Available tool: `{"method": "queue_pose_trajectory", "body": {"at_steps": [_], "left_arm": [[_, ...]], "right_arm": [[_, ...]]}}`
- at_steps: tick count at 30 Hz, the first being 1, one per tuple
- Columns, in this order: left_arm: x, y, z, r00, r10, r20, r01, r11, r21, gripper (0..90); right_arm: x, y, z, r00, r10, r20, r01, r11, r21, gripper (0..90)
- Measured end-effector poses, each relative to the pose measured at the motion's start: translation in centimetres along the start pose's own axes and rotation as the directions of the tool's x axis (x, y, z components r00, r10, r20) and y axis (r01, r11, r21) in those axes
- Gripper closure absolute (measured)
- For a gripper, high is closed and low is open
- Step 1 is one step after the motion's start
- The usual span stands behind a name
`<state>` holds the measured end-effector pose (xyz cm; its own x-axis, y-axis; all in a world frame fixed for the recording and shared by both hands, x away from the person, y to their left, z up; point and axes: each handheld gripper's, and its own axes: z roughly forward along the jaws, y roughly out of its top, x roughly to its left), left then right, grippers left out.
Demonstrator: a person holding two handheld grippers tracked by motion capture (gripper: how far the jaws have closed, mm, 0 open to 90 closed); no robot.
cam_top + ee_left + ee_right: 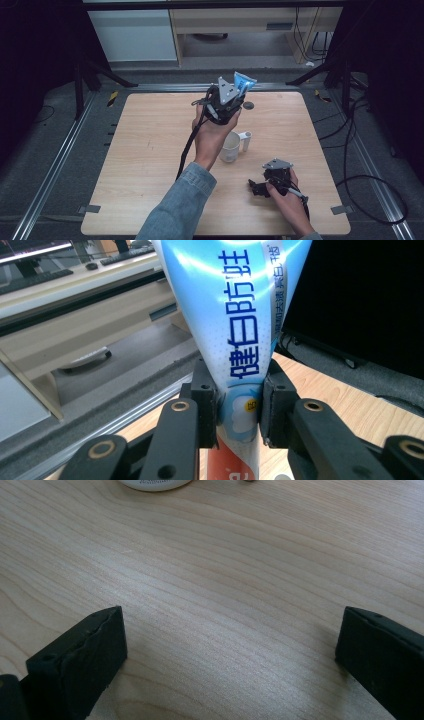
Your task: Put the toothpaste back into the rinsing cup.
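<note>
Toothpaste tube printed 健白防蛀, clamped in left tongs, right tongs spread wide over table.

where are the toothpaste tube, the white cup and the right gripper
toothpaste tube [240,325], left gripper view, on its blue printed body above the jaws
white cup [231,146], high view, on its side wall
right gripper [230,645], right gripper view, midway between its open fingertips over the table

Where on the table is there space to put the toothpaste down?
The whole left side of the table, left of the sleeve, is bare. It's crowded around the white cup mid-table and near the right tongs. The left tongs grip the toothpaste tube.
</note>
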<state>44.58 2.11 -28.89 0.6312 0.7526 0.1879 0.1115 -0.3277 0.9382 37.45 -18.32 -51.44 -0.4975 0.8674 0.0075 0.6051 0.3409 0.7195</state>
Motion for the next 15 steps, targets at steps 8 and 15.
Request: {"method": "queue_pose_trajectory", "body": {"at_steps": [8,15], "left_arm": [[-0.1,-0.6,0.4,0.9994,-0.031,0.015,0.031,0.9992,-0.026,72.5],[-0.2,-1.2,0.4,0.9988,-0.049,0.012,0.049,0.9981,-0.036,72.5]], "right_arm": [[0.0,0.0,0.0,1.0,0.0,0.001,0.0,1.0,0.0,0.3],[0.1,0.0,0.0,1.0,0.009,-0.004,-0.009,1.0,0.001,0.3]]}}
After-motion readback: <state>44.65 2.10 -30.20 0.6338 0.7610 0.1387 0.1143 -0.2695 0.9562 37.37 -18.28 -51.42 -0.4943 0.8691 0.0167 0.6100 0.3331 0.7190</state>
